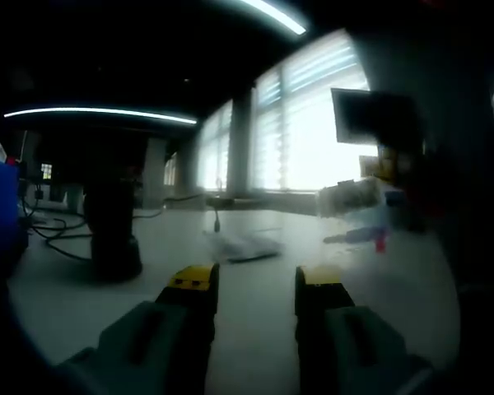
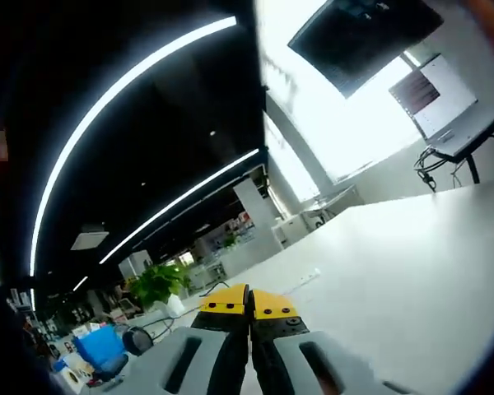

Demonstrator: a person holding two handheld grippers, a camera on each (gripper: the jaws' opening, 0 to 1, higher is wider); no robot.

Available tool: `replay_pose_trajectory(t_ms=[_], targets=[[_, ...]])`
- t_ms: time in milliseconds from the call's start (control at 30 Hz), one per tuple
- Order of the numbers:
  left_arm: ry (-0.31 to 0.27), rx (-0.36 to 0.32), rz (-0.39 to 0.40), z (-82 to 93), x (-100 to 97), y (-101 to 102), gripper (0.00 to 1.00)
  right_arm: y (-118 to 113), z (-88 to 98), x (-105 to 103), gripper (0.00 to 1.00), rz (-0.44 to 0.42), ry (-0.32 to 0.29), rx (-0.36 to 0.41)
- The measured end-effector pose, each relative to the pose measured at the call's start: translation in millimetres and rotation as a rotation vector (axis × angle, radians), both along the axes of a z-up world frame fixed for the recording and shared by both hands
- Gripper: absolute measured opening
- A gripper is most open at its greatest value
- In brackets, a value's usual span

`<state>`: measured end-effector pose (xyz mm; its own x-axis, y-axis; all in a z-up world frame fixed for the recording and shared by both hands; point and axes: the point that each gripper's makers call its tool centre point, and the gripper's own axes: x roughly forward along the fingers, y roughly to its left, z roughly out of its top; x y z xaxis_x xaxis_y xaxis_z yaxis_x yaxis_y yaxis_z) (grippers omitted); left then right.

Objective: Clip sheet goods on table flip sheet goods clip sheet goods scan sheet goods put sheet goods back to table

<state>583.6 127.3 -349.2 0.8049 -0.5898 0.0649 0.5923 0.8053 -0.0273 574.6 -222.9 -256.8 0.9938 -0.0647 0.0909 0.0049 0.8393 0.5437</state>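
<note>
The left tongs (image 1: 255, 284), spread wide, faced the sheet goods (image 1: 243, 245) lying mid-frame on the surface (image 1: 255, 329); right tongs (image 2: 249, 303) were pinched empty.

Sheet goods (image 1: 240, 245) lay on table (image 1: 255, 329), ahead of left gripper (image 1: 256, 284). Dark stand (image 1: 112, 234) sat left of them; window (image 1: 300, 132) stood behind.

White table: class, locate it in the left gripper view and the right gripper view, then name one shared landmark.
Left gripper view: the white table spreads across the lower half, beyond the open left gripper.
Right gripper view: lower right, beyond the shut right gripper.
Shared: the bright windows.
</note>
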Motion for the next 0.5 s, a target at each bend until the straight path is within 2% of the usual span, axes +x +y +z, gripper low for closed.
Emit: replay_pose_trajectory(t_ms=[133, 500], targets=[[0.0, 0.002, -0.001, -0.1, -0.3, -0.5, 0.3, -25.5, -23.3, -2.3, 0.0, -0.07, 0.025, 0.074], [0.0, 0.008, 0.001, -0.7, 0.1, -0.7, 0.3, -45.8, -47.9, -10.9, 0.0, -0.135, 0.049, 0.169]])
